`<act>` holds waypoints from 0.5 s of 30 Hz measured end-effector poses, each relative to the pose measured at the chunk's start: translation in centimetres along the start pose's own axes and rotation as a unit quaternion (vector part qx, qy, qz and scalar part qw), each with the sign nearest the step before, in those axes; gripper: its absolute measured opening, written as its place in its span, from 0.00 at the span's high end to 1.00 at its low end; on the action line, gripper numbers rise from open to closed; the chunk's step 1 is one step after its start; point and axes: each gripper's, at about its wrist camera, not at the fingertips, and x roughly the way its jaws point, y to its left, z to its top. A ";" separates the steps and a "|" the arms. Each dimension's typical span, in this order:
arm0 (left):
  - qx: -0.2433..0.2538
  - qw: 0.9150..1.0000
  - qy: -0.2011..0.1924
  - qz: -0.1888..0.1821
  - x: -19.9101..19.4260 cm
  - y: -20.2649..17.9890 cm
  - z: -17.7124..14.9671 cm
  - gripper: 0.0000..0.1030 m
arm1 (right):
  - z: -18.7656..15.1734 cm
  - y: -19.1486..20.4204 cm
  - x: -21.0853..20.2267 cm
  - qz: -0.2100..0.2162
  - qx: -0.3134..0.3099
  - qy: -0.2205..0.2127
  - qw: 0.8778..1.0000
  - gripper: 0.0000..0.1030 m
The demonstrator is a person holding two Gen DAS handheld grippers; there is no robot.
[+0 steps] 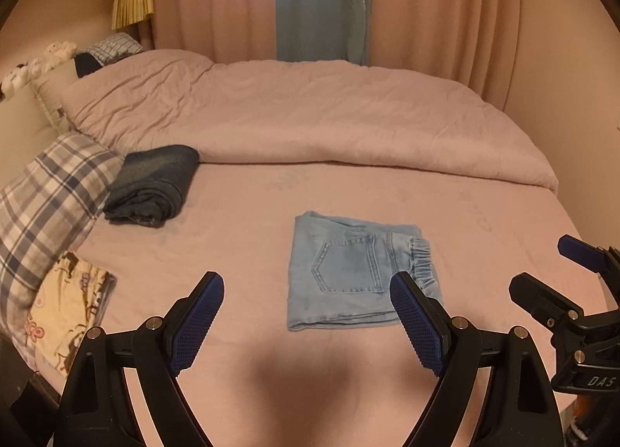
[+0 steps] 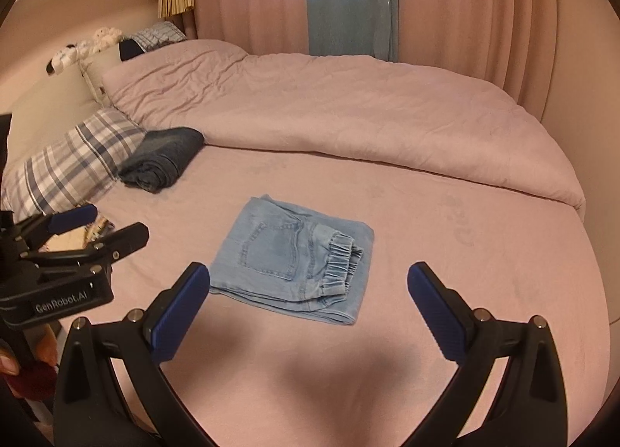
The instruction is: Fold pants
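Light blue jeans (image 1: 356,272) lie folded into a compact rectangle on the pink bed sheet (image 1: 240,222), back pocket up and elastic cuffs at the right. They also show in the right wrist view (image 2: 294,257). My left gripper (image 1: 306,292) is open and empty, held above the sheet just in front of the jeans. My right gripper (image 2: 310,280) is open and empty, also just in front of the jeans. Each gripper shows at the edge of the other's view: the right gripper (image 1: 542,269) and the left gripper (image 2: 112,222).
Folded dark blue jeans (image 1: 155,183) lie at the back left beside a plaid pillow (image 1: 50,191). A patterned folded cloth (image 1: 66,307) lies at the left edge. A pink duvet (image 1: 310,114) covers the far half of the bed. Curtains (image 1: 321,1) hang behind.
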 end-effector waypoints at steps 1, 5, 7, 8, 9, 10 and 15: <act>0.000 1.000 -0.001 0.002 -0.2 0.0 0.2 0.15 | 0.2 0.0 -0.2 0.002 0.002 0.002 1.000 0.00; 0.004 1.000 0.006 0.002 -0.5 0.1 0.8 0.15 | 0.8 0.3 -0.7 0.010 0.006 0.013 1.000 0.00; 0.006 1.000 0.010 0.001 -0.6 0.0 1.1 0.15 | 1.1 0.6 -0.9 0.020 0.006 0.020 1.000 0.00; 0.006 1.000 0.012 0.003 -0.7 0.0 1.2 0.15 | 1.2 0.7 -1.0 0.023 0.006 0.021 0.999 0.00; 0.008 1.000 0.015 0.004 -0.7 -0.1 1.4 0.15 | 1.4 0.8 -1.1 0.028 0.005 0.021 0.999 0.00; 0.009 1.000 0.016 0.005 -0.7 -0.1 1.4 0.15 | 1.6 1.0 -1.1 0.030 0.004 0.023 0.999 0.00; 0.013 1.000 0.011 0.008 -0.9 -0.3 2.0 0.15 | 2.5 1.5 -1.5 0.025 -0.006 0.017 1.000 0.00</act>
